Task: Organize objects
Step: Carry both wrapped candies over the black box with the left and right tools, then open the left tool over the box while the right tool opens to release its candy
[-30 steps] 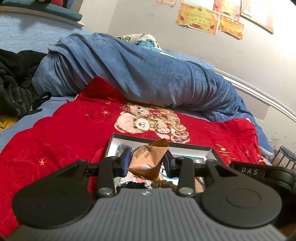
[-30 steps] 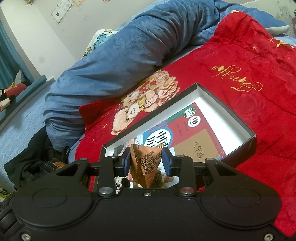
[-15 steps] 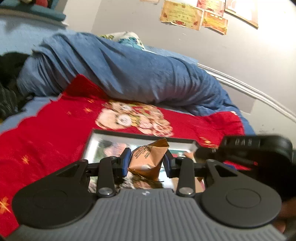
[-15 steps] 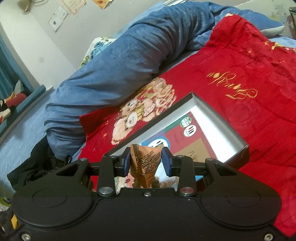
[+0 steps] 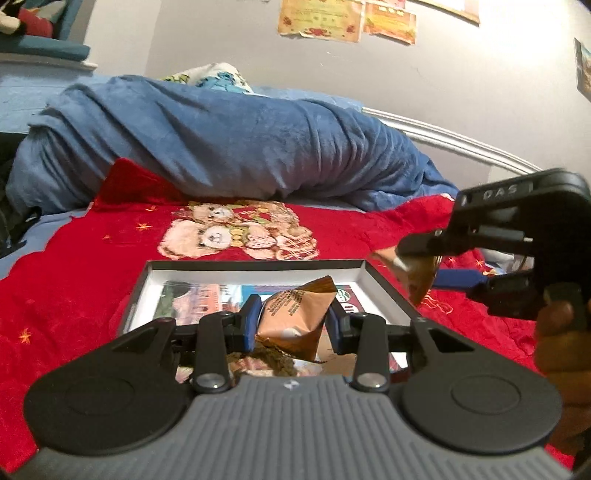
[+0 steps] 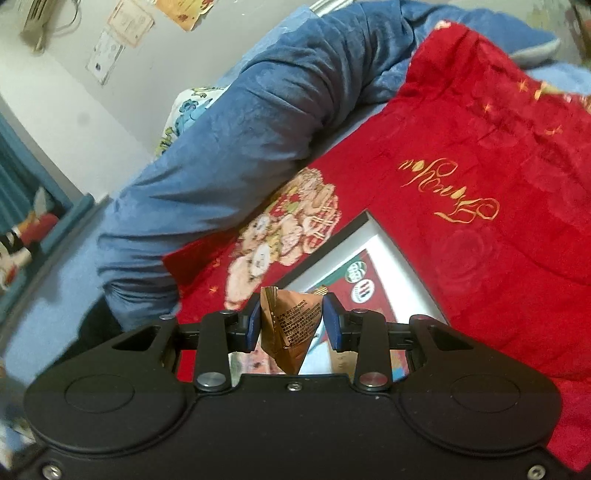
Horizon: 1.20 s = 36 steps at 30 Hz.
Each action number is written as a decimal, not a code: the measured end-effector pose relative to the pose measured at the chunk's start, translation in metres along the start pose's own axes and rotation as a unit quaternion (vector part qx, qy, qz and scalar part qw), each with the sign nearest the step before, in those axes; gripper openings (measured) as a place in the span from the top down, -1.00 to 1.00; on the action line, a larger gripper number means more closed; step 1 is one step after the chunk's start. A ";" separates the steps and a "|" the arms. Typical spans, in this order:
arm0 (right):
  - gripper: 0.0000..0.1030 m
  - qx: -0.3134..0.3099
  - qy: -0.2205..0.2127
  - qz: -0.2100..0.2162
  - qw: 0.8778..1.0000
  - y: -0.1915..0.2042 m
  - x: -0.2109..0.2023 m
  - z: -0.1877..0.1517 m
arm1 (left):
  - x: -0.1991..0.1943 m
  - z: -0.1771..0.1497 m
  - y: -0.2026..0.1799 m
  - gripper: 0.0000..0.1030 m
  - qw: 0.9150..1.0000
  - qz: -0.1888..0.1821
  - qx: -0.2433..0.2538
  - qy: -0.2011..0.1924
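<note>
I have lifted both grippers, left [image 5: 291, 325] and right [image 6: 291, 326], each clenched on a brown packet [image 5: 295, 317], above the box [image 5: 255, 266], ready to drop them in.

I see a blue duvet [image 5: 221, 147] bunched behind the red blanket [image 5: 74, 295], posters [image 5: 347, 16] on the wall.

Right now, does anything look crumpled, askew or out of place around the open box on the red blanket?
Nothing is spilled. The brown foil snack packet in the left gripper is creased and tilted, as is the packet in the right gripper. The shallow black box lies flat on the red blanket.
</note>
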State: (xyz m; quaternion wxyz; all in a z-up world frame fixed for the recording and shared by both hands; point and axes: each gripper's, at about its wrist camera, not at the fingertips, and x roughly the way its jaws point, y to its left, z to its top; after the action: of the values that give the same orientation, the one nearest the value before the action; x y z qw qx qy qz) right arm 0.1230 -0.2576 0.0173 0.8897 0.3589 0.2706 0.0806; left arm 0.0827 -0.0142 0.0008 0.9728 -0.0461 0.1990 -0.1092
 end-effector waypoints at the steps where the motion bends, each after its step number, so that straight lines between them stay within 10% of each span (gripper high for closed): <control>1: 0.34 0.001 0.000 0.008 1.000 -0.002 0.001 0.003 | 0.007 0.003 -0.002 0.19 1.000 0.001 0.000 0.006; 20: 0.34 -0.027 0.006 -0.057 0.998 -0.011 0.037 -0.019 | 0.054 -0.010 0.015 0.19 0.993 0.015 -0.062 0.104; 36: 0.34 -0.053 0.011 -0.065 0.996 -0.008 0.046 -0.035 | 0.058 -0.021 0.012 0.18 0.994 0.013 -0.041 0.102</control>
State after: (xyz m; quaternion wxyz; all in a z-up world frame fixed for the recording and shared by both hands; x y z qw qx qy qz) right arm 0.1429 -0.2270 -0.0285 0.9079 0.2916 0.2984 0.0413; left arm 0.1283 -0.0165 -0.0421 0.9462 -0.0718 0.3017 -0.0929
